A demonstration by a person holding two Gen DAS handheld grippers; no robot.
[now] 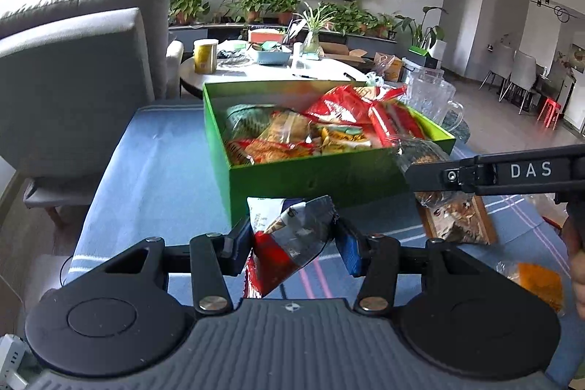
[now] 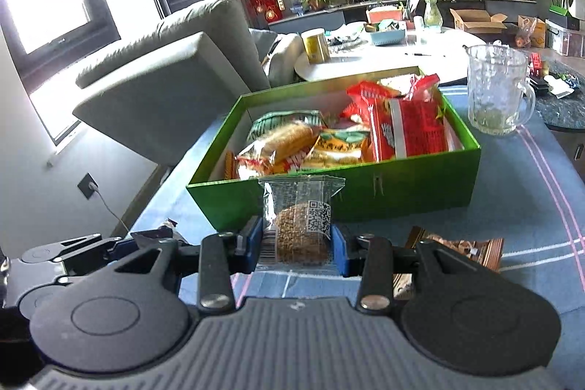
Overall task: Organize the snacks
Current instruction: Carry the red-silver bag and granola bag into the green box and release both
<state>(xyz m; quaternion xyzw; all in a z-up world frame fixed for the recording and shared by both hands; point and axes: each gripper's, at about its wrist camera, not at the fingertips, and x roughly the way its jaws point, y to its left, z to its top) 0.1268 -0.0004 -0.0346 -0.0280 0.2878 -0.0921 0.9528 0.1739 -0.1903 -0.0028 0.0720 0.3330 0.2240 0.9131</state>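
Note:
A green box (image 1: 310,176) (image 2: 365,187) full of snack packets stands on the blue tablecloth. My left gripper (image 1: 292,240) is shut on a red, white and dark snack packet (image 1: 289,236), held just in front of the box's near wall. My right gripper (image 2: 296,243) is shut on a clear packet with a brown round cake and a QR code (image 2: 299,225), also just in front of the box. The right gripper shows at the right of the left wrist view (image 1: 493,172), holding its packet by the box's right corner.
A brown snack packet (image 2: 457,249) (image 1: 460,218) lies on the cloth to the right of the grippers. An orange packet (image 1: 537,284) lies nearer right. A glass mug (image 2: 497,90) stands right of the box. A grey sofa (image 1: 73,61) is on the left.

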